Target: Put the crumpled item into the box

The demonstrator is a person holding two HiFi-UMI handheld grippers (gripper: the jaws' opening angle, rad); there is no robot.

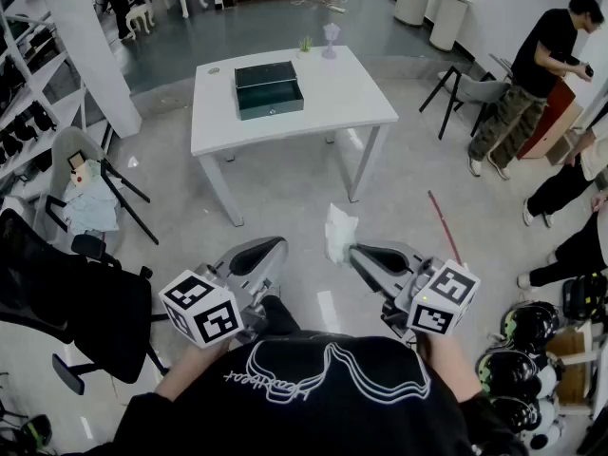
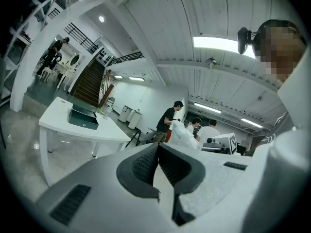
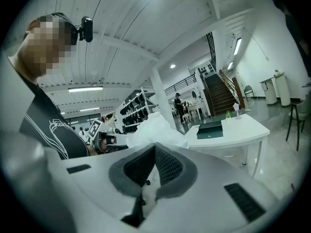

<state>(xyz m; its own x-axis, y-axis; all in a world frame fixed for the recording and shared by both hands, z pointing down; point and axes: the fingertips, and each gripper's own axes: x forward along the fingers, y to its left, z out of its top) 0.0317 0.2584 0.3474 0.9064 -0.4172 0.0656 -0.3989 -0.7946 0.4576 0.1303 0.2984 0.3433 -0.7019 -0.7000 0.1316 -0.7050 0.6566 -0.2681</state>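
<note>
Judging from its creased, puffed shape, the crumpled item point(image 1: 339, 231) is taken to be thin white paper or film: very light, soft, easily squashed and in no danger of breaking. It is pinched by one edge in the right gripper point(image 1: 353, 250), whose jaws are closed on it, and the rest stands loose beyond the tips. The same white bunch is seen over the jaws in the right gripper view point(image 3: 153, 127). A hold on one edge is judged enough for so light a thing, though a loose fold could slip free, or cling to the pads when it is let go. The left gripper point(image 1: 274, 247) is held beside it, its jaws shut together with nothing between them.

The box point(image 1: 269, 88), dark and seemingly with its lid raised, is set on a white table point(image 1: 347, 103), well apart from the grippers across bare floor. A small plant point(image 1: 306, 43) and a clear glass point(image 1: 330, 38) stand at the table's far edge, near the box but not over it. Nothing is seen lying in the direct path. A red stick point(image 1: 444, 226) lies on the floor to the right, a chair point(image 1: 95, 174) is placed to the left, and a person point(image 1: 532, 69) stands off to the right, apart from the table.
</note>
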